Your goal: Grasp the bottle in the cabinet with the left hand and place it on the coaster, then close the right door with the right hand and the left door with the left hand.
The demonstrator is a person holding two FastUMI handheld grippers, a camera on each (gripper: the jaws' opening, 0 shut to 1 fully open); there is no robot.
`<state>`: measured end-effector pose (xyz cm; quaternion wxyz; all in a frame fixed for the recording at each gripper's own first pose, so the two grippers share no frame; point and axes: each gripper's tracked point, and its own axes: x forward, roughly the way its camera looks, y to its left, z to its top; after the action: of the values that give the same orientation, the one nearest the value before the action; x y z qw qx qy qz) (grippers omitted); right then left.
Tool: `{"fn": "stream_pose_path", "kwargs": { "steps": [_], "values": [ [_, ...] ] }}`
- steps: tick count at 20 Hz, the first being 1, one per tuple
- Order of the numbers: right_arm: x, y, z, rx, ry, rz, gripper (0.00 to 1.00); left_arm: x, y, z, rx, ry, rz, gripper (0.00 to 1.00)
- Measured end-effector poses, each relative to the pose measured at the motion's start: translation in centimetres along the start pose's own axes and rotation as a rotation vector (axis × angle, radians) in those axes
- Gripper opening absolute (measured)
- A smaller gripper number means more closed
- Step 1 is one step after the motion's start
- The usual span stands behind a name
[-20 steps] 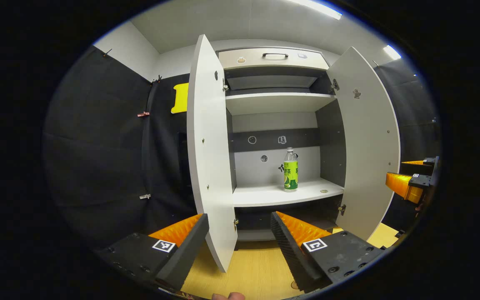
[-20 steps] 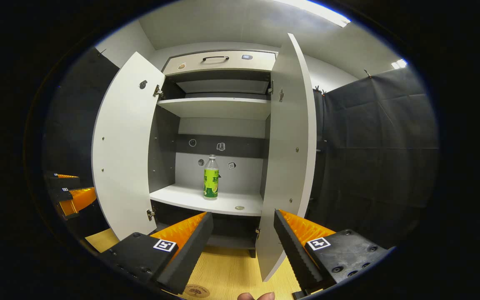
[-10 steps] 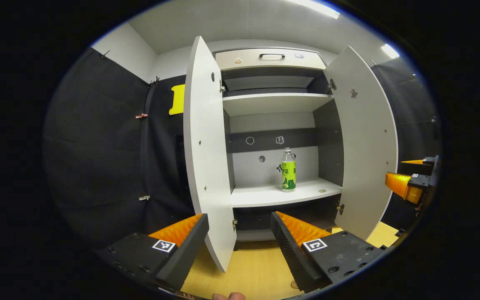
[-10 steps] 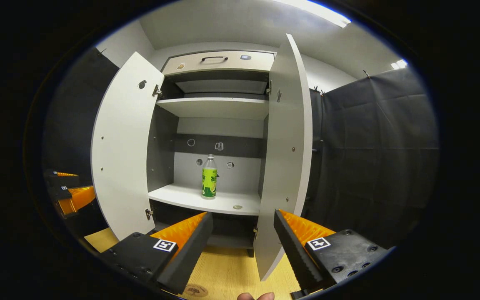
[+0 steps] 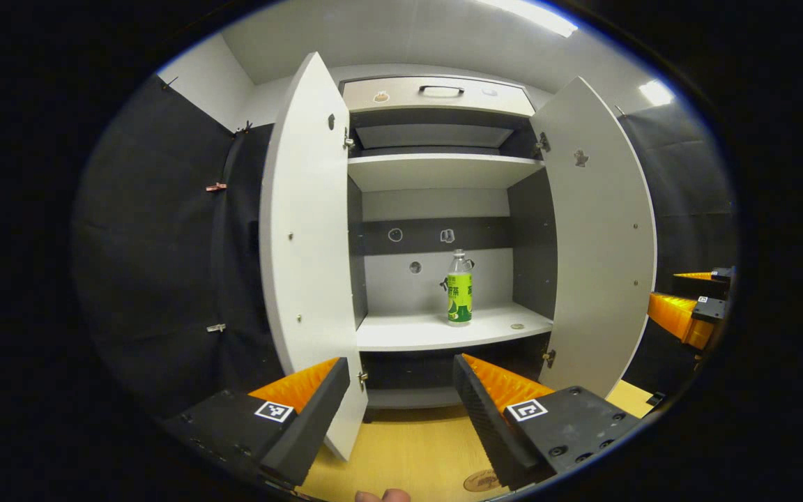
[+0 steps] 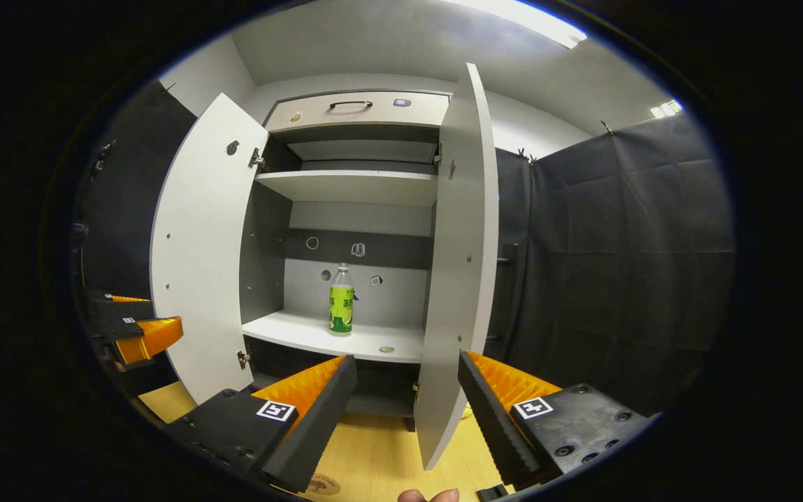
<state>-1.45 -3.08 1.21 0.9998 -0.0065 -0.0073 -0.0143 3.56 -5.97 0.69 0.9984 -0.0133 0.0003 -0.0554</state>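
Reach step, nothing grasped. I see the bottle [image 5: 459,298] upright on the lower shelf [image 5: 436,330], at 12 o'clock from my left claw [image 5: 401,397], well apart. Both claws gape empty; right claw [image 6: 407,397] waits. Next: advance left between doors, straddle bottle.

The white lower shelf [image 5: 408,333] carries an upright green-labelled bottle [image 5: 459,288]. A small round disc [image 5: 517,325] lies at the bottle's four o'clock. A round coaster [image 5: 481,480] lies on the wooden tabletop [image 5: 408,453].
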Motion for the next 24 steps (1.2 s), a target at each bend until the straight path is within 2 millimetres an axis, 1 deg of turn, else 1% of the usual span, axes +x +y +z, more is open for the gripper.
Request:
{"fn": "stream_pose_path", "kwargs": {
  "steps": [3, 6, 9, 10, 12, 15, 19, 22, 24],
  "values": [
    [-0.1, -0.9, 0.0, 0.011, 0.003, 0.001, 0.98, 3.6, -2.7, 1.3, -0.011, -0.015, -0.043, 0.95],
    [-0.2, -1.9, -0.5, 0.026, 0.017, -0.008, 0.98, 8.0, -5.6, 2.7, -0.043, -0.023, -0.1, 0.95],
    [0.0, -2.7, -0.6, 0.019, 0.019, -0.025, 0.98, 12.5, -7.8, 3.2, -0.07, -0.008, -0.147, 0.95],
    [0.0, -3.0, -0.5, 0.02, 0.013, -0.03, 0.98, 14.0, -8.3, 3.3, -0.069, -0.005, -0.156, 0.95],
    [0.0, -3.5, -0.8, 0.026, 0.017, -0.04, 0.98, 17.2, -8.9, 3.4, -0.057, -0.002, -0.164, 0.94],
    [0.1, -3.9, -1.0, 0.034, 0.018, -0.038, 0.98, 21.5, -9.7, 3.7, -0.059, -0.002, -0.173, 0.95],
    [0.5, -4.6, -1.5, 0.032, 0.032, -0.036, 0.98, 26.8, -10.5, 4.4, -0.024, -0.011, -0.172, 0.95],
    [0.4, -5.6, -2.0, 0.035, 0.049, -0.046, 0.98, 30.3, -11.2, 3.9, -0.032, 0.005, -0.18, 0.95],
    [0.2, -6.3, -2.5, 0.034, 0.057, -0.057, 0.98, 32.8, -10.9, 3.5, -0.03, 0.011, -0.164, 0.95]
  ]
}}
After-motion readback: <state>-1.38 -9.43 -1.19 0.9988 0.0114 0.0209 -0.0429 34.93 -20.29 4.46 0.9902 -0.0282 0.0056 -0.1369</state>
